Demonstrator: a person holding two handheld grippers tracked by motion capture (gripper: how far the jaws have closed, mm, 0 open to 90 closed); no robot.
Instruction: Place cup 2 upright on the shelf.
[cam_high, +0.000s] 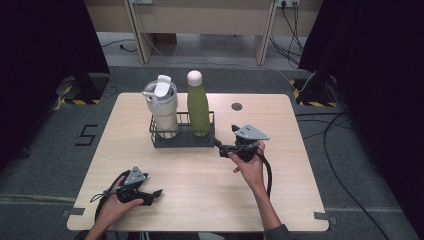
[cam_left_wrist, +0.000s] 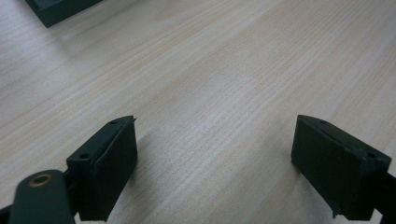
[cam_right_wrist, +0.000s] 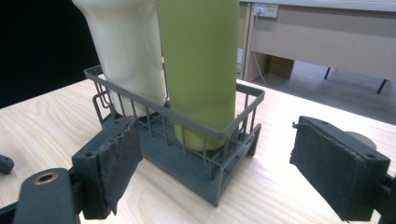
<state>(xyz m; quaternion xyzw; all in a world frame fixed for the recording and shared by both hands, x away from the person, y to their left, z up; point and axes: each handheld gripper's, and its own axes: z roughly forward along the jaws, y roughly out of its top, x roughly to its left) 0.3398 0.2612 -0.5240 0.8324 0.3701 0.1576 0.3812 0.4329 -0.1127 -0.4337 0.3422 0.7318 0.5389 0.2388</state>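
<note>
While the right claw (cam_high: 223, 148) sits wide apart just beside the wire rack (cam_right_wrist: 205, 128), its near jaw risks snagging the rim. That could tip the green bottle (cam_right_wrist: 198, 60). Left claw (cam_high: 154, 196) is also apart, resting idle on the worktop (cam_left_wrist: 224, 84).

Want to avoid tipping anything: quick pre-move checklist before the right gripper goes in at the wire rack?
1. Right gripper open: ok, jaws stand wide apart in the right gripper view.
2. Aimed at the wire rack: ok, its near corner sits between the jaws, not yet touched.
3. Green bottle upright in the rack: ok.
4. White tumbler upright beside it, lid on: ok.
5. Left gripper out of the way: ok, open, low over bare table at the near left.
6. Bottle and tumbler weight, full or not: cannot tell.
</note>
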